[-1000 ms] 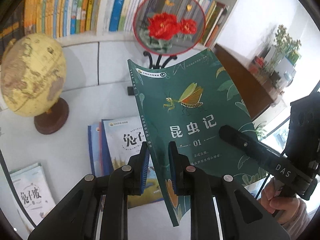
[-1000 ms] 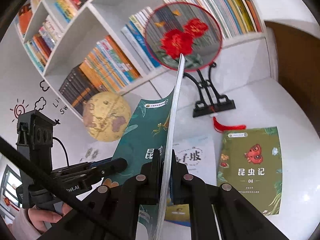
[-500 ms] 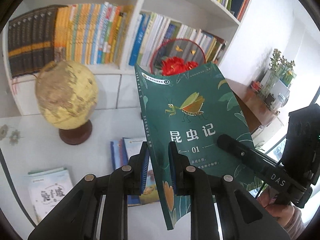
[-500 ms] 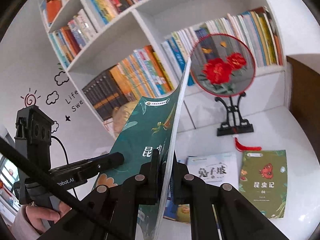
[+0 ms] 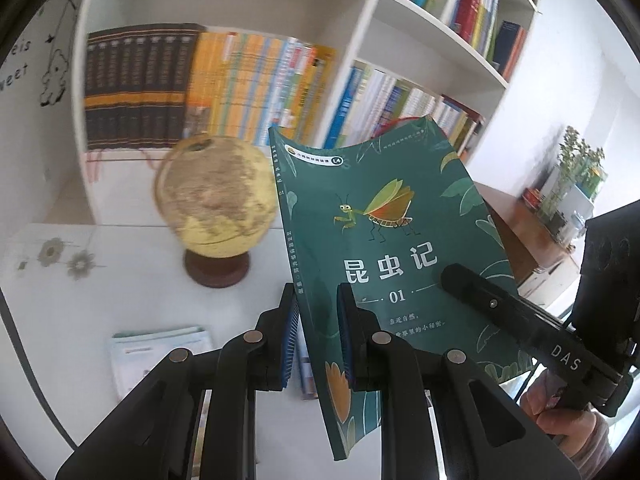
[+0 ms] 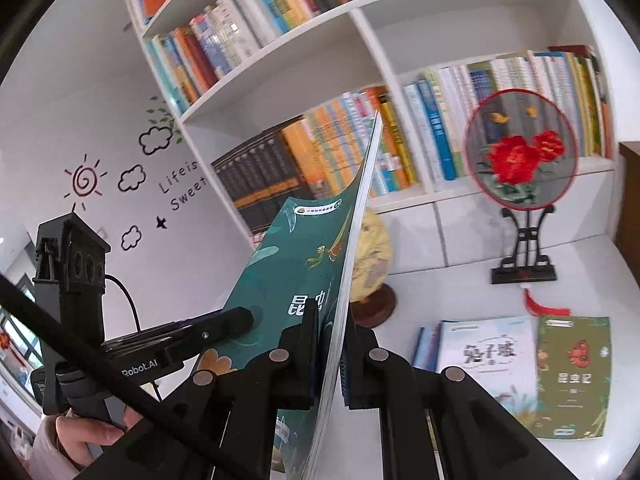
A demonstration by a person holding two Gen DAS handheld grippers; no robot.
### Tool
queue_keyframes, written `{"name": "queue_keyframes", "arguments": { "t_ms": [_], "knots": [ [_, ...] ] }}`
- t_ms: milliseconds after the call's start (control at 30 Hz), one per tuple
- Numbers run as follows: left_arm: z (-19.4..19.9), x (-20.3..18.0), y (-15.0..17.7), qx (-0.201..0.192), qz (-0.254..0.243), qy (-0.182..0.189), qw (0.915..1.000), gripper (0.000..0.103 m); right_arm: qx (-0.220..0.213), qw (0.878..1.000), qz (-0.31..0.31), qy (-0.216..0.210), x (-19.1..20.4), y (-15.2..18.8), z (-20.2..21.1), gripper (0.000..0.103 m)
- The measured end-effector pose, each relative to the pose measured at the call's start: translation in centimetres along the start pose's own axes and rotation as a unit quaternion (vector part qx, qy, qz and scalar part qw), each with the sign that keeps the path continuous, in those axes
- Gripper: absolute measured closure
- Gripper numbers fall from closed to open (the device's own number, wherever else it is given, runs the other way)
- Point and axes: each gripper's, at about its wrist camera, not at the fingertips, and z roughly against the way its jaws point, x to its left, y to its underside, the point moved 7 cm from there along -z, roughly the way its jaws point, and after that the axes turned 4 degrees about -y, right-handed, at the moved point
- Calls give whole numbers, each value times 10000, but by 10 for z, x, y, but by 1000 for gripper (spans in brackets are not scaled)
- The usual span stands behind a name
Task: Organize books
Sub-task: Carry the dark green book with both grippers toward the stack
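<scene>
- Bookshelf (image 6: 368, 40), ahead of both jaws: its compartments look packed with upright spines, so a gap should be picked before pushing in.
- Green book (image 5: 384, 248) is held aloft, clear of the table (image 5: 100, 300).
- Left gripper (image 5: 318, 336) clamps its spine edge, right gripper (image 6: 330, 356) its page edge; keep both grips level so the book stays flat.
</scene>
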Motion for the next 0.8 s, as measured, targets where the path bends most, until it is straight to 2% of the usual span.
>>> {"name": "queue_keyframes", "arguments": {
  "t_ms": [267, 600, 800],
  "knots": [
    [15, 48, 10, -9, 230, -192, 9995, 88, 218, 9995, 163, -180, 44, 12, -37, 94],
    [23, 91, 21, 21, 453, -344, 9984, 88, 441, 9982, 193, -350, 73, 25, -70, 94],
    [24, 122, 41, 115, 701, -457, 9964, 88, 683, 9965, 137, -459, 87, 45, -95, 94]
  ]
}}
